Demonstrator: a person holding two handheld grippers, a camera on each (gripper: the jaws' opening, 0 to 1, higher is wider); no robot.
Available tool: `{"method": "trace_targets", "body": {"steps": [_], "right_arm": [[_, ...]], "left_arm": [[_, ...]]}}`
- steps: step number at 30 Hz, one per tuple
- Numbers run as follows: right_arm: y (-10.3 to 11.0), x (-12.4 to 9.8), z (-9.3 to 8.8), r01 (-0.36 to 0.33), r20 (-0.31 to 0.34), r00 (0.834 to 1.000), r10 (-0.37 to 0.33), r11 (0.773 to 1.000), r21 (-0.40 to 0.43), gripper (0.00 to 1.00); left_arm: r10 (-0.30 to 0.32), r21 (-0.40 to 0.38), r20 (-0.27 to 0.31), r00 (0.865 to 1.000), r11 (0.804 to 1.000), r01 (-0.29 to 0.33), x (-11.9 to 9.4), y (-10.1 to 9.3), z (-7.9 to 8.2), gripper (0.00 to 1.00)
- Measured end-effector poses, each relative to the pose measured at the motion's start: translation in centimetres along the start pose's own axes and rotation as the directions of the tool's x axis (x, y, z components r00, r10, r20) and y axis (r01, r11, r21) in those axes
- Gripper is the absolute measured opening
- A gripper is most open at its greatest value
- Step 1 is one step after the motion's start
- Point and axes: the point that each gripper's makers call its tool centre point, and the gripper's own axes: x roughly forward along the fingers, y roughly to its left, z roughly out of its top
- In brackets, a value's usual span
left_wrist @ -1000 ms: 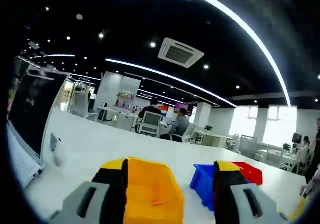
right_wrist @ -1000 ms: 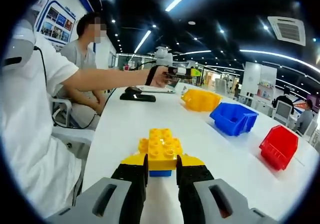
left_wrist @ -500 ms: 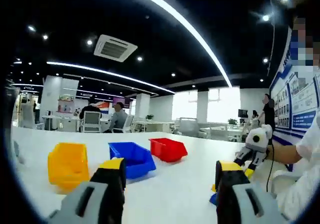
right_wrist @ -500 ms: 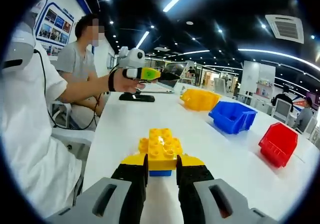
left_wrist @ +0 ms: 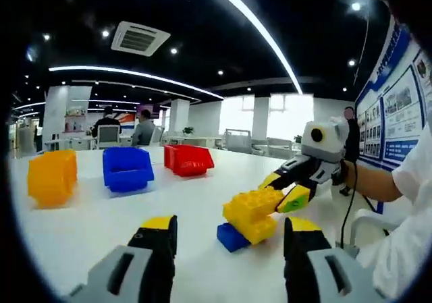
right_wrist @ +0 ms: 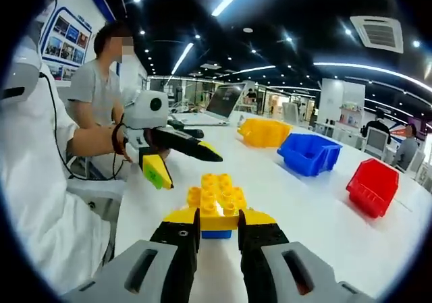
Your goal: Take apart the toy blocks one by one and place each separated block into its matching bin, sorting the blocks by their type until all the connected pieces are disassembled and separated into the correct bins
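Observation:
A stack of yellow blocks with a blue block under it rests on the white table. My right gripper is shut on the yellow part of the stack. In the left gripper view the same yellow blocks and blue block lie just ahead, with the right gripper clamped on them from the right. My left gripper is open, its jaws wide apart in front of the stack. From the right gripper view, the left gripper hovers open just left of the stack.
Three bins stand in a row on the table: yellow bin, blue bin, red bin. A laptop sits at the far end. A seated person is at the table's left side. Chairs and people are far behind.
My left gripper has swung away from the bins and come close to the block stack, still open. The right gripper and the stack have stayed put.

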Motion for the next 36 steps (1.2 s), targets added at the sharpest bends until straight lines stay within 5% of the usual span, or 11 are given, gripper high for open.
{"method": "trace_targets", "body": {"steps": [12, 20, 30, 36], "right_arm": [[-0.3, 0.1, -0.1, 0.019, -0.005, 1.000, -0.019, 1.000, 0.009, 0.24], [-0.5, 0.1, -0.1, 0.023, 0.000, 1.000, -0.023, 0.999, 0.025, 0.24], [-0.5, -0.1, -0.1, 0.032, -0.018, 0.999, -0.030, 0.991, 0.128, 0.23], [-0.7, 0.0, 0.0, 0.014, 0.001, 1.000, -0.015, 0.962, 0.273, 0.22]], "left_arm": [[-0.051, 0.050, -0.093, 0.994, 0.997, 0.056, 2.9, -2.0, -1.2, 0.49], [-0.054, 0.043, -0.095, 0.994, 0.997, 0.058, 3.0, -2.3, -1.1, 0.34], [-0.045, 0.073, -0.090, 0.995, 0.996, 0.051, 2.8, -1.9, -0.9, 0.25], [-0.036, 0.077, -0.070, 0.997, 0.996, 0.041, 2.8, -1.5, -0.6, 0.23]]}}
